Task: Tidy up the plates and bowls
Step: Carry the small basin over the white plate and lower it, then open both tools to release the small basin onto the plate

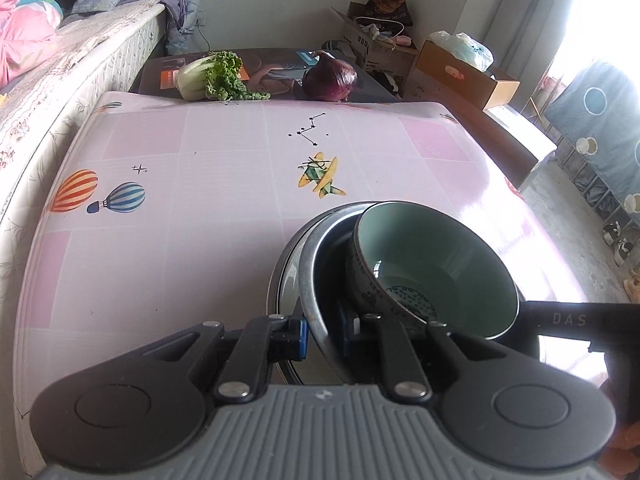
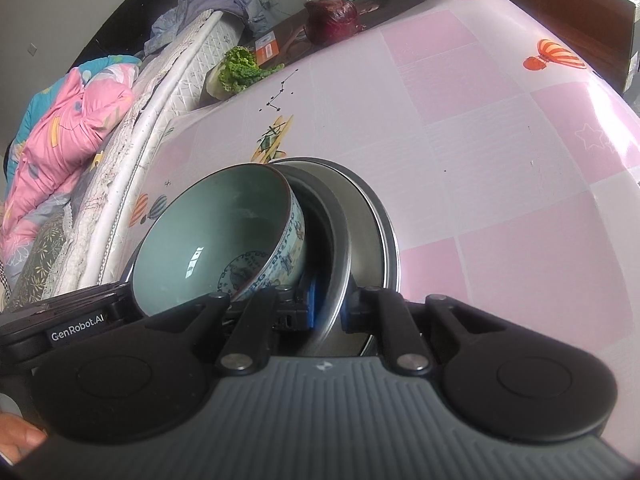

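The stacked steel plate (image 1: 316, 280), with the teal bowl (image 1: 436, 264) tilted inside, is clamped at opposite rims by left gripper (image 1: 324, 338) and right gripper (image 2: 328, 308) fingers, seemingly so the stack stays balanced above the near table (image 1: 200, 200).

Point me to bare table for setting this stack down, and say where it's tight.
Free: the wide pink tablecloth between the balloon prints and the printed plane, and the far right stretch. Crowded: the far edge, with the leafy greens and purple cabbage. Both the left gripper and right gripper grip the steel bowl, which carries the teal bowl.
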